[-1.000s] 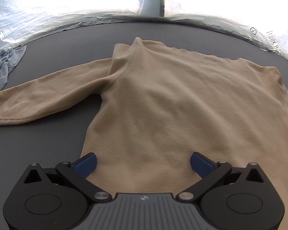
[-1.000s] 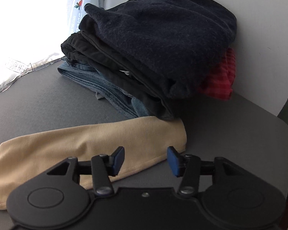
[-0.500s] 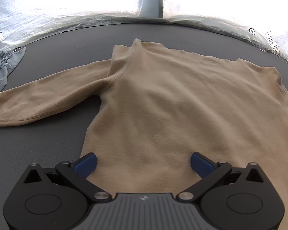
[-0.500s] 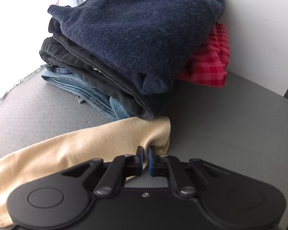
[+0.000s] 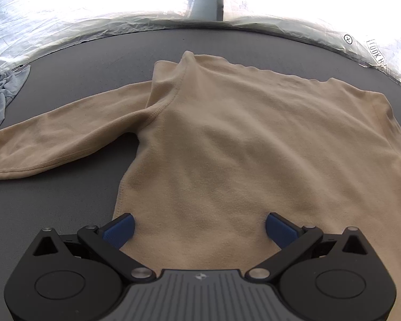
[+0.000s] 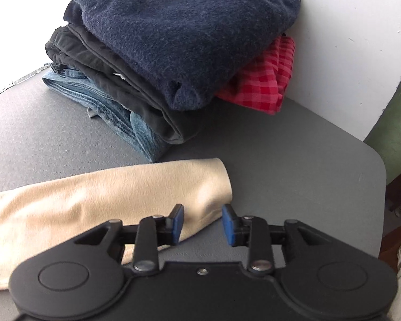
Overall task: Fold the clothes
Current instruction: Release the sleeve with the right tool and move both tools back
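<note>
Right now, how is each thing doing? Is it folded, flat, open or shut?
Beige shirt: spread flat on the table, not folded yet.
Its sleeve end: lying flat, partly between the right jaws.
Left gripper: open wide over the shirt's hem.
Right gripper: jaws opening, not pinching the sleeve.
Pile of clothes: folded and stacked.
Grey cloth: crumpled at the table's edge.

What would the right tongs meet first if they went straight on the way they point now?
Most likely the end of the beige sleeve, lying just ahead of the right tongs, whose jaws are opening around its edge. Beyond it is bare grey table, then the pile of folded clothes; depth is uncertain.
</note>
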The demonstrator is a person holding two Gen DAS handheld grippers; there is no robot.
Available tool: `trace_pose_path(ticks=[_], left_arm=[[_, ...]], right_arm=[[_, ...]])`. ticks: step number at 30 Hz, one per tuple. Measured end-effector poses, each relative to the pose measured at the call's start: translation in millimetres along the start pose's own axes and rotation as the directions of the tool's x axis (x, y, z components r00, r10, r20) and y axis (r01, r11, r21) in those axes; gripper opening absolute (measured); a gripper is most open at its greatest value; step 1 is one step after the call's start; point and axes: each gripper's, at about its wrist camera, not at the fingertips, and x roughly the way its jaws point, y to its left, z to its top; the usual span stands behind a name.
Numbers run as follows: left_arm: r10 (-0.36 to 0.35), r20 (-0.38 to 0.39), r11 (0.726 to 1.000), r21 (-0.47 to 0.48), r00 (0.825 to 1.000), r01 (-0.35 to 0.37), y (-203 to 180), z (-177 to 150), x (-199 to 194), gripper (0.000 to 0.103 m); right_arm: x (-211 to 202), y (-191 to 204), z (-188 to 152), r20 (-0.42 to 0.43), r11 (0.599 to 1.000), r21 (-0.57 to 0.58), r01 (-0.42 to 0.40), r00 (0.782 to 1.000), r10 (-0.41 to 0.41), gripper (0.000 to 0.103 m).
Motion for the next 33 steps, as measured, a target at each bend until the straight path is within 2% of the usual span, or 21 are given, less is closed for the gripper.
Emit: trace_pose_path(ticks=[5,8,12,17,18,22,24,29,33], left_arm=[[0.049,0.022,0.997,-0.053,0.999,-0.048,29.0,-13.5,-19.5,0.103],[0.084,0.033,0.989,-0.123,0.996,-0.079,64.6,-30.5,-39.4,0.103],[0.118,0.013,0.979,-0.170,0.993,-0.114,107.3,-59.7,-63.6,0.103],[0.043,-0.057,0.977,-0.204,0.997,-0.054,137.9,-96.8,-80.7,0.102],[0.035,-0.076,0.981,-0.185,0.996,-0.049,138.4,-102.3,-81.2,0.102],[0.037,-0.140,0.999,-0.011,0.990,-0.038,131.3,-121.9,-83.1,0.103],[0.020,-0.146,0.999,0.042,0.989,-0.014,132.6,-129.1,-87.8,0.103],[-0.029,-0.210,0.984,0.163,0.977,0.064,140.0,-140.1,-95.7,0.103],[-0.038,-0.201,0.981,0.179,0.979,0.075,158.7,-140.6,-103.4,0.103]], right_arm=[[-23.6,-0.8,-6.5,0.021,0.995,-0.036,-0.088,0.996,0.089,0.045],[-46.5,7.9,-26.4,0.007,0.976,-0.091,-0.195,0.980,0.197,0.046],[-77.3,30.2,-62.4,-0.031,0.941,-0.173,-0.290,0.957,0.289,0.047],[-101.6,57.0,-98.5,-0.101,0.895,-0.251,-0.369,0.929,0.355,0.047],[-106.3,63.9,-105.7,-0.112,0.885,-0.274,-0.377,0.926,0.360,0.047],[-127.2,80.4,-128.8,-0.142,0.855,-0.331,-0.399,0.917,0.373,0.051],[-135.6,87.0,-136.6,-0.138,0.847,-0.354,-0.397,0.918,0.372,0.055],[-150.8,101.4,-148.6,-0.135,0.844,-0.368,-0.389,0.921,0.366,0.057],[-167.8,118.3,-155.3,-0.111,0.836,-0.383,-0.394,0.918,0.382,0.064]])
